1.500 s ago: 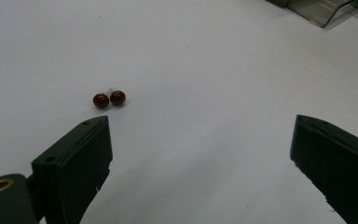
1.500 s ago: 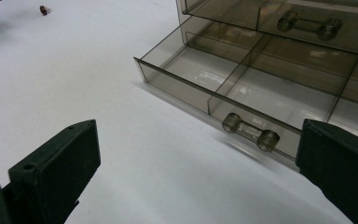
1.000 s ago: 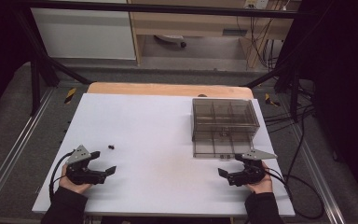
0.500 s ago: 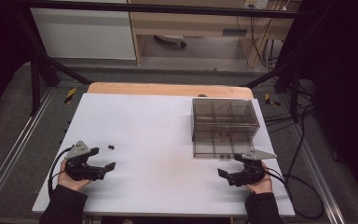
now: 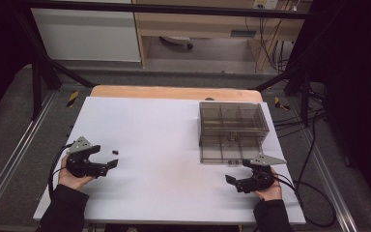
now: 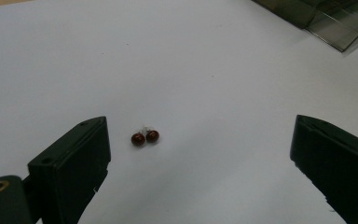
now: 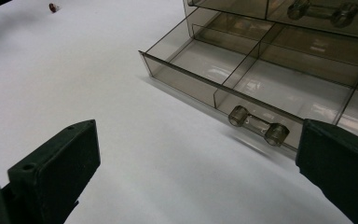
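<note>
On the white desk [image 5: 174, 130], both tongs gape empty, the left tongs [image 6: 200, 154] off-centre of two tiny beads [image 6: 145, 137] that could roll or slip free when pinched.

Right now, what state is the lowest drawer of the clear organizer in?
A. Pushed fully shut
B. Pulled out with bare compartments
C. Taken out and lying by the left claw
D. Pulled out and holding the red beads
B: in the right gripper view the bottom drawer juts from the organizer, compartments bare; the red beads lie on the table.
</note>
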Demonstrator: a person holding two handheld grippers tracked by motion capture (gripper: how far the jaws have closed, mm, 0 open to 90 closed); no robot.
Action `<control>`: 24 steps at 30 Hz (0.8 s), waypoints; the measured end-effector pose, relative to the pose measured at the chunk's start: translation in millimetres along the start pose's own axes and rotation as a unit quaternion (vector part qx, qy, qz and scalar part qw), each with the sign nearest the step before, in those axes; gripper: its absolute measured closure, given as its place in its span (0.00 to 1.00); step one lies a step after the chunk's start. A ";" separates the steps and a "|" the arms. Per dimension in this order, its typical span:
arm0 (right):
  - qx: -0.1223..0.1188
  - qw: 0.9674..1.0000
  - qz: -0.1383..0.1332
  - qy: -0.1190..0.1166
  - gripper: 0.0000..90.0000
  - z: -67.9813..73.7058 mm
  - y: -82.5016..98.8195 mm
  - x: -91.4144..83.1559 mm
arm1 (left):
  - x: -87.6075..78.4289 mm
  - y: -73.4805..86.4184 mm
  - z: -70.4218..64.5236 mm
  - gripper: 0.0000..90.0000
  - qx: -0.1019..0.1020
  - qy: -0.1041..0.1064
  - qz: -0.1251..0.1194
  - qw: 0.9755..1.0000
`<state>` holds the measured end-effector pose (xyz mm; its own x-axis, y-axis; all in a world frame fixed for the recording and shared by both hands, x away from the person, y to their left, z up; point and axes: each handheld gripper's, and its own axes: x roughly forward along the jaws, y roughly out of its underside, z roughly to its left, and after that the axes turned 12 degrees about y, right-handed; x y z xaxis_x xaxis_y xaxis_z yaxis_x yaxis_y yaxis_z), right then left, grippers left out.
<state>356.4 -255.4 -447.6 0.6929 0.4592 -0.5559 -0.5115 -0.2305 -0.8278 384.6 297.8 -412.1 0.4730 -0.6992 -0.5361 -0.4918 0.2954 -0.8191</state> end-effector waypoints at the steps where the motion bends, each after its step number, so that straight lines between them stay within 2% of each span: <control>1: 0.000 1.000 0.000 0.000 0.00 0.1 0.0 0.1 | 0.8 -0.5 1.4 0.05 -0.001 -0.002 0.002 1.000; 14: -0.002 1.000 0.000 0.000 0.00 -0.1 0.1 0.4 | 13.2 -8.5 21.3 0.08 -0.027 -0.032 0.002 0.999; 18: -0.001 1.000 0.001 -0.001 0.00 0.0 0.1 0.3 | 18.5 -11.8 26.6 0.10 -0.029 -0.050 0.009 0.998; 21: 0.000 1.000 0.001 -0.001 0.00 -0.1 -0.1 0.1 | 21.4 -11.7 31.5 0.14 -0.034 -0.059 0.006 0.998; 24: 0.001 1.000 0.002 -0.002 0.00 -0.1 -0.1 0.0 | 25.1 -9.1 36.3 0.18 -0.037 -0.070 0.015 0.997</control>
<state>356.5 -255.4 -447.5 0.6892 0.4613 -0.5588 -0.5149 -0.2308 -0.8256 427.5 301.2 -425.6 0.5517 -0.5924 -0.5871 -0.5569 0.2624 -0.7881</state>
